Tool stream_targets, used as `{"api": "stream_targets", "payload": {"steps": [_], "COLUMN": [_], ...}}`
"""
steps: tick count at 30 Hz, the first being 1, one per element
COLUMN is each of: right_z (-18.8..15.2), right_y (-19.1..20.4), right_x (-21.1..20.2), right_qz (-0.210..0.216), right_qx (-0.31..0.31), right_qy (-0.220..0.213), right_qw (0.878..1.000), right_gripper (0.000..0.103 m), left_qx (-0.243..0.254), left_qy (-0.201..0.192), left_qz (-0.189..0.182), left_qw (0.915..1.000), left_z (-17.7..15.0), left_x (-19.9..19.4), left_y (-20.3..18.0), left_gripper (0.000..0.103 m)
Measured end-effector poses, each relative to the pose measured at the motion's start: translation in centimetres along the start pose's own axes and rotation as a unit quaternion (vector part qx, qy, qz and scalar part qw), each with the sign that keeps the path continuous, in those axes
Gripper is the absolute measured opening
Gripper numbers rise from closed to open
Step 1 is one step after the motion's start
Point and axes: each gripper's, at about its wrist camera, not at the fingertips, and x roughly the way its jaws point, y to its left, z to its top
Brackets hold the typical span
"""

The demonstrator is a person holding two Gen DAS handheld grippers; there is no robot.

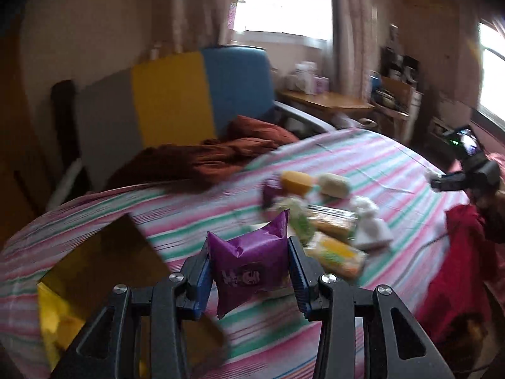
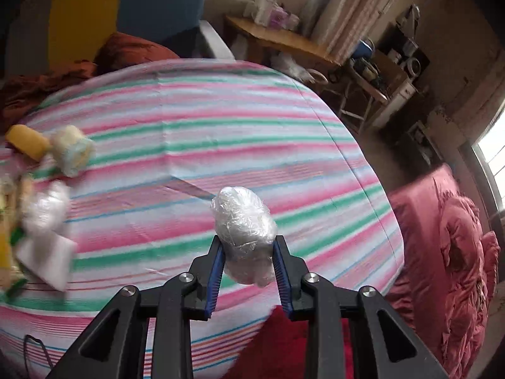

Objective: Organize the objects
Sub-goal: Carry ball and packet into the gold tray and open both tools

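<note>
Left gripper (image 1: 251, 271) is clamped on the purple snack packet (image 1: 249, 265), lifted above the striped bedsheet (image 1: 363, 164), with the brown box (image 1: 104, 252) lying down-left of the jaws. Right gripper (image 2: 247, 271) squeezes a cling-wrapped bundle (image 2: 244, 230), further from that box.

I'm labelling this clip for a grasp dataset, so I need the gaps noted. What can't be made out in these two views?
- Left wrist: print on the purple packet in the left gripper is smeared by motion blur.
- Left wrist: the yellow bag is cut off by the gripper frame.
- Right wrist: contents of the wrapped bundle in the right gripper are hidden by crinkled film.
- Right wrist: the snack pile is cut by the left edge.
</note>
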Motion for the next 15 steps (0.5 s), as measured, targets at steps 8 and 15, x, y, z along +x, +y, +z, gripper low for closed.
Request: {"api": "stream_targets", "payload": {"steps": [8, 15], "right_z": [1.6, 2.4], "right_y": [9.3, 19.2], "right_x": [-6.2, -11.7], "right_qz": [0.095, 0.217], "right_qx": [-0.058, -0.118], "right_qy": [-0.068, -0.106], "right_qw": [0.991, 0.963], "right_gripper": [0.030, 0.030], "left_qx": [-0.046, -0.076], "left_qy": [-0.007, -0.006], "left_qz": [0.066, 0.098], "left_qw": [0.9967, 0.9923], "left_z": [-2.0, -3.8], "left_x": [-2.9, -4.4], "left_y": [6.0, 9.4], "left_gripper": [0.044, 0.044]}}
